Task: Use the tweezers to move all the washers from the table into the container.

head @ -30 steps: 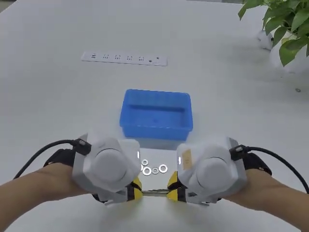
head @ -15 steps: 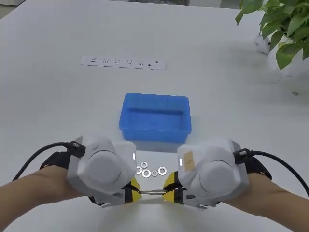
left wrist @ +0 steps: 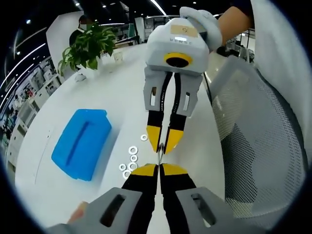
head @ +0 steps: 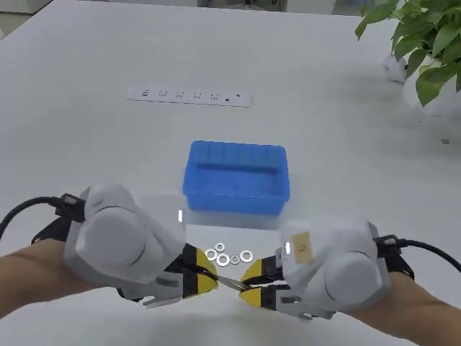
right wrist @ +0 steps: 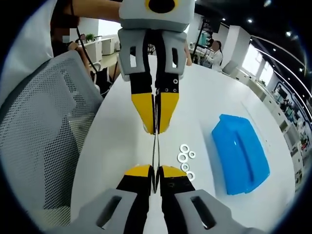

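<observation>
The tweezers (head: 230,283), thin, springy and probably slippery, hang between the left tongs (head: 209,277) and right tongs (head: 249,286), both pinching them. Light, flat washers (head: 227,256) lie on the desk (head: 86,158) near the container (head: 238,178); best pinched across the rim.

An open-plan office or lab, by the look of it: a broad white counter (head: 86,144) carries a power strip (head: 189,96) and a potted plant (head: 421,36). A mesh office chair (left wrist: 258,141) stands alongside, under strip ceiling lights (left wrist: 157,7), with people (right wrist: 214,54) farther back.
</observation>
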Demonstrator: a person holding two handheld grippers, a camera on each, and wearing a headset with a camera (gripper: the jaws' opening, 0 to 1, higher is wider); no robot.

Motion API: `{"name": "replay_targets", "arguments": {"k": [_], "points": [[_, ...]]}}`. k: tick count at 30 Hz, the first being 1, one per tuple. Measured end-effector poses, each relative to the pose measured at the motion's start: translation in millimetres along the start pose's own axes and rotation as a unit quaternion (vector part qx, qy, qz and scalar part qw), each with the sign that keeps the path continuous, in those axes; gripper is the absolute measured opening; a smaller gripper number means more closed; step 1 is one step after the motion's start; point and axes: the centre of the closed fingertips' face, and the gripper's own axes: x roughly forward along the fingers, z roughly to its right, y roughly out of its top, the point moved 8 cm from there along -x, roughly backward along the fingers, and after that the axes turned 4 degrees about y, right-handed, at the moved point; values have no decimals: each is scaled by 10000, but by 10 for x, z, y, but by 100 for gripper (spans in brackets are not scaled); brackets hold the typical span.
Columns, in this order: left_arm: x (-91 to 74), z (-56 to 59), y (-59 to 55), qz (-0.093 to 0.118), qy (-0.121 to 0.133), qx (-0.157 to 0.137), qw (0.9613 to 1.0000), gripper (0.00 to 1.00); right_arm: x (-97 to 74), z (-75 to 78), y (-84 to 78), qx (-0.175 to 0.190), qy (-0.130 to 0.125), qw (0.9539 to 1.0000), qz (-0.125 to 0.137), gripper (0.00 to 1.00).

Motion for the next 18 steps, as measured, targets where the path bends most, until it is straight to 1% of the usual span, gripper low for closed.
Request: {"name": "replay_targets", "arguments": {"k": [3,5,7,11,16,18], "points": [[-10,17,50,95,38,-37,9999,6,-1,-6,0,60,-23,9999,103,7],[-16,31,95,126,73,41,9999,6,-10,-10,4,63,-50,9999,152,7],[-23,31,117,164,71,74,9998,5,-17,-13,8,74,-57,9997,209,7],[-29,11,158,270,128,-1,9996,5,-37,-13,-5,145,-80,9993,322,7],[-34,8,193,365,116,-121,9992,7,-55,-19,-25,205,-98,9989,412,7],[-30,11,203,397,128,-104,9991,8,-62,-23,-35,251,-105,9986,460,7]]}}
